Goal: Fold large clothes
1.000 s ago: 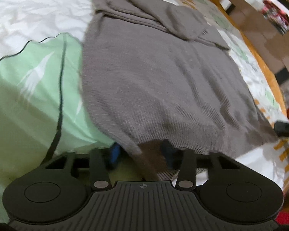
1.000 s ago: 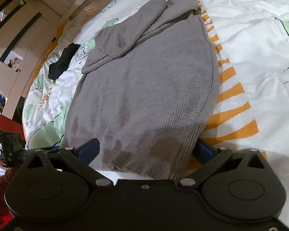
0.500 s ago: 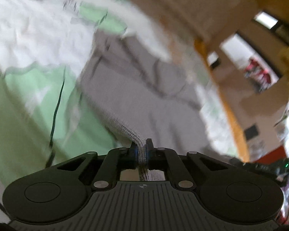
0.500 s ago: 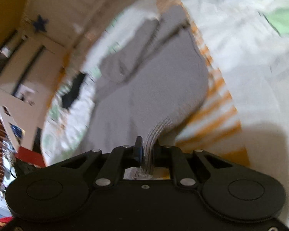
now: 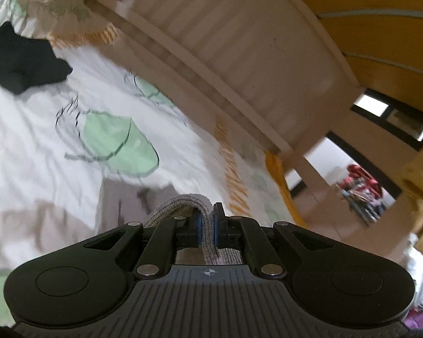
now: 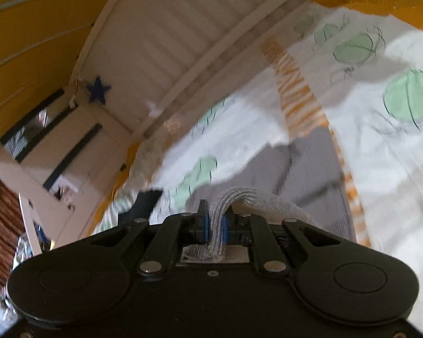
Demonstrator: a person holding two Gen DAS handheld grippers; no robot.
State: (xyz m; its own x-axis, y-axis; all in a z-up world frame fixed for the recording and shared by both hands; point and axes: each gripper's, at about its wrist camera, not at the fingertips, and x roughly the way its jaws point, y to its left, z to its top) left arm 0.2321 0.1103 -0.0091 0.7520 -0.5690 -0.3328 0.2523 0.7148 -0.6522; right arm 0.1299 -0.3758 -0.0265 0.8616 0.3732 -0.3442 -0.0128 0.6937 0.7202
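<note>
Progress: you are lifting the sweater (image 5: 180,201) hem toward 12 o'clock | left gripper (image 5: 207,232), right gripper (image 6: 215,229) both clenching the hem | fold unfinished, not yet laid down.

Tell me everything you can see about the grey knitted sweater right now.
The grey knitted sweater is a soft, ribbed wool-like knit. Its ribbed edge is pinched in both grippers: the left gripper and the right gripper are each shut on a bunched fold. The fabric arches up from the pads, while the rest lies on the white patterned bedsheet below, blurred.
</note>
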